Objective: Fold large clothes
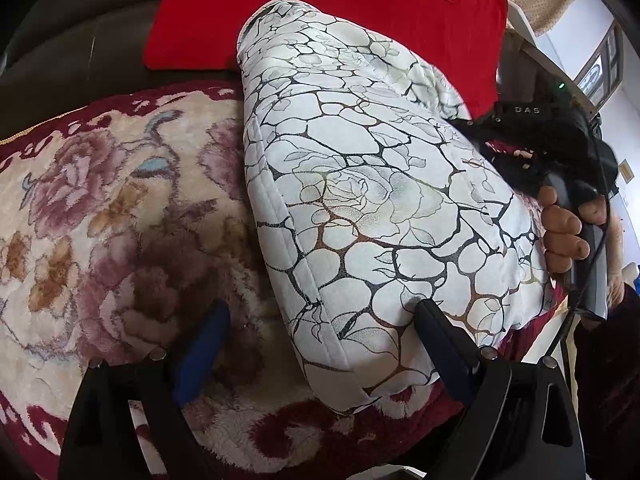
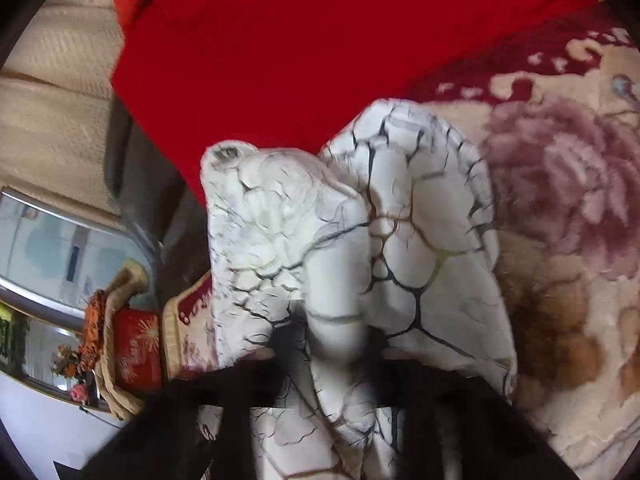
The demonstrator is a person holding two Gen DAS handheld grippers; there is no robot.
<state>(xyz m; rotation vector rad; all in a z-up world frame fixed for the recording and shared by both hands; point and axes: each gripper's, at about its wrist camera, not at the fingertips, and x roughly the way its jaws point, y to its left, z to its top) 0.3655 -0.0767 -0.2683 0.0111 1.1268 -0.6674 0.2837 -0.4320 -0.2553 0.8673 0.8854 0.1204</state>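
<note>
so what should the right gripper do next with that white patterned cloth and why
Probably draw the pinched fold across toward the left gripper. The right gripper looks shut on a bunched ridge of the white cloth, which lies already doubled on the flowered blanket; the left gripper stands open at its near edge.

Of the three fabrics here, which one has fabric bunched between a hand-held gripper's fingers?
The white crackle-print quilted cloth: the right hand-held gripper pinches a fold of it. The red cloth and floral blanket lie ungripped.

Matt quilted cloth cover (image 1: 360, 184), plush pile blanket (image 1: 100, 208), smooth red fabric (image 1: 320, 4).
</note>
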